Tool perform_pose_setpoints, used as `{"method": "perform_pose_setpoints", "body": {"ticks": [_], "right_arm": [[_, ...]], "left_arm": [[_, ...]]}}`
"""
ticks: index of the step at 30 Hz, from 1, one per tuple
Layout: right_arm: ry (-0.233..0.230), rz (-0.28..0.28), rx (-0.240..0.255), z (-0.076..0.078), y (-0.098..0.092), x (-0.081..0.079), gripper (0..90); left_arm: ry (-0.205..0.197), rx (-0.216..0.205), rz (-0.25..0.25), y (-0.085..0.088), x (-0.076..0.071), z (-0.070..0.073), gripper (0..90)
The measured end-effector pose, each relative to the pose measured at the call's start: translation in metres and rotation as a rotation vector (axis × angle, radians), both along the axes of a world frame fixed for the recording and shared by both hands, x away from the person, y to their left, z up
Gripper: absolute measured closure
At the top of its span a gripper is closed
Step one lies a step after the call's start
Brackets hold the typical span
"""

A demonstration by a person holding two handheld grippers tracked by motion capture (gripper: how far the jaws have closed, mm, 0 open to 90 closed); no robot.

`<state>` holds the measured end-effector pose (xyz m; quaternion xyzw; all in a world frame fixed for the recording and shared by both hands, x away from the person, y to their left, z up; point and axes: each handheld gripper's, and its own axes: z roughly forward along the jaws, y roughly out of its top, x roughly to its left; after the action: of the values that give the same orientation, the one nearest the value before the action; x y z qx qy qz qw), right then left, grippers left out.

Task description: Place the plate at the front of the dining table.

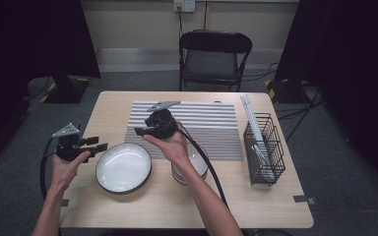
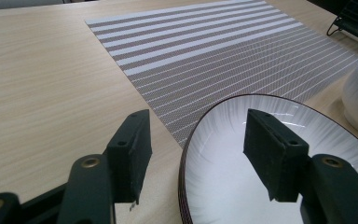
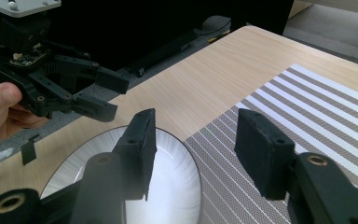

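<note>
both grippers are hovering with jaws part open and holding nothing: the plate (image 1: 123,167) is lying flat on the tabletop (image 1: 108,110) just right of the left gripper (image 1: 98,143), nearer it than the right gripper (image 1: 139,131), above its far rim.

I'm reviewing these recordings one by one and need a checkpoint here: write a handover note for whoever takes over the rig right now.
Left gripper: open, nothing between its jaws, held at the table's left edge, pointing at the plate.
Right gripper: open, nothing held, above the striped placemat's near left corner, jaws aimed toward the plate.
Things: white dark-rimmed plate on the bare table, just off the striped placemat; stacked white bowls under the right forearm; black wire rack at the right.
Done: nothing on the placemat yet.
Left: probably grip the plate and set it on the placemat.
</note>
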<state>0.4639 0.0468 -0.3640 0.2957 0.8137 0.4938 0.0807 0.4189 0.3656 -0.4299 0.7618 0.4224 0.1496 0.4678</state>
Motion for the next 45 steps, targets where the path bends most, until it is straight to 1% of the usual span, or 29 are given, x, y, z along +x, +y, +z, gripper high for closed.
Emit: {"method": "perform_pose_setpoints", "body": {"ticks": [3, 4, 5, 7, 10, 12, 14, 15, 16, 18, 20, 21, 22, 23, 24, 25, 27, 28, 29, 30, 33, 34, 35, 36, 37, 39, 41, 42, 45], "right_arm": [[0.007, 0.008, -0.003, -0.001, 0.006, 0.001, 49.4], [0.006, 0.01, -0.003, -0.002, 0.008, 0.001, 50.0], [0.005, 0.022, -0.006, -0.001, 0.012, 0.001, 50.3], [-0.002, 0.02, -0.008, -0.001, 0.014, 0.001, 51.0], [0.0, 0.035, 0.007, -0.002, 0.021, 0.003, 50.6], [0.008, 0.04, 0.007, -0.003, 0.023, 0.003, 49.0], [0.011, 0.048, 0.004, -0.005, 0.027, 0.004, 51.1], [0.009, 0.049, -0.002, -0.006, 0.029, 0.004, 51.6], [0.004, 0.051, -0.029, -0.01, 0.035, 0.005, 54.2], [0.006, 0.054, -0.049, -0.015, 0.039, 0.007, 56.8], [0.025, 0.046, -0.055, -0.018, 0.042, 0.009, 58.0], [0.052, 0.047, -0.041, -0.018, 0.044, 0.009, 59.9], [0.06, 0.06, -0.026, -0.017, 0.046, 0.008, 61.3], [0.06, 0.06, -0.026, -0.017, 0.046, 0.008, 61.3], [0.057, 0.077, -0.028, -0.014, 0.052, 0.005, 61.9], [0.074, 0.081, -0.023, -0.015, 0.054, 0.005, 62.6], [0.091, 0.07, -0.03, -0.02, 0.057, 0.008, 61.6], [0.114, 0.068, -0.034, -0.024, 0.058, 0.01, 61.1], [0.114, 0.068, -0.034, -0.024, 0.058, 0.01, 61.1], [0.123, 0.061, -0.047, -0.029, 0.06, 0.011, 61.1], [0.155, 0.055, -0.068, -0.04, 0.064, 0.014, 63.7], [0.161, 0.046, -0.074, -0.046, 0.066, 0.015, 65.2], [0.161, 0.046, -0.074, -0.046, 0.066, 0.015, 65.2], [0.166, 0.033, -0.087, -0.051, 0.067, 0.017, 66.0], [0.166, 0.024, -0.092, -0.054, 0.067, 0.017, 66.1], [0.173, 0.001, -0.107, -0.06, 0.066, 0.019, 66.9], [0.181, -0.005, -0.109, -0.062, 0.065, 0.02, 67.0], [0.192, -0.027, -0.114, -0.067, 0.062, 0.021, 67.6], [0.199, -0.041, -0.122, -0.072, 0.058, 0.023, 69.7]], "left_arm": [[-0.003, 0.005, 0.003, 0.001, 0.0, 0.0, 41.8], [-0.001, -0.002, 0.007, 0.0, 0.0, 0.0, 41.9], [-0.006, 0.004, 0.005, 0.001, 0.0, 0.0, 42.5], [-0.005, -0.003, 0.007, 0.002, 0.0, 0.0, 43.5], [-0.006, 0.012, 0.01, 0.003, 0.0, -0.001, 45.2], [-0.008, 0.009, 0.01, 0.004, 0.001, -0.002, 45.2], [-0.008, 0.009, 0.015, 0.004, 0.001, -0.003, 45.1], [-0.009, 0.004, 0.013, 0.005, 0.001, -0.003, 45.0], [-0.003, -0.006, 0.01, 0.005, 0.001, -0.004, 45.0], [0.003, -0.002, 0.015, 0.005, 0.002, -0.005, 45.7], [0.01, -0.004, 0.002, 0.005, 0.002, -0.006, 47.1], [0.01, -0.004, 0.002, 0.005, 0.002, -0.006, 48.0], [0.02, 0.0, 0.0, 0.006, 0.003, -0.007, 49.1], [0.02, 0.0, 0.0, 0.006, 0.003, -0.007, 50.3], [0.026, -0.002, -0.001, 0.006, 0.002, -0.007, 51.2], [0.029, 0.0, 0.0, 0.006, 0.003, -0.007, 51.4], [0.038, -0.006, 0.006, 0.006, 0.003, -0.008, 51.5], [0.043, -0.003, 0.008, 0.006, 0.003, -0.008, 51.2], [0.046, -0.001, 0.01, 0.005, 0.003, -0.009, 51.2], [0.048, 0.002, 0.014, 0.005, 0.004, -0.009, 51.3], [0.046, 0.0, 0.017, 0.006, 0.004, -0.011, 55.2], [0.052, -0.02, 0.013, 0.008, 0.005, -0.013, 56.7], [0.052, -0.02, 0.013, 0.008, 0.005, -0.013, 57.4], [0.052, -0.023, 0.01, 0.009, 0.005, -0.015, 59.6], [0.056, -0.017, 0.009, 0.01, 0.005, -0.016, 60.4], [0.057, -0.022, 0.01, 0.01, 0.006, -0.019, 62.1], [0.06, -0.019, 0.007, 0.01, 0.006, -0.02, 63.0], [0.062, -0.015, 0.004, 0.01, 0.007, -0.021, 63.5], [0.071, -0.007, 0.004, 0.009, 0.008, -0.024, 65.9]]}}
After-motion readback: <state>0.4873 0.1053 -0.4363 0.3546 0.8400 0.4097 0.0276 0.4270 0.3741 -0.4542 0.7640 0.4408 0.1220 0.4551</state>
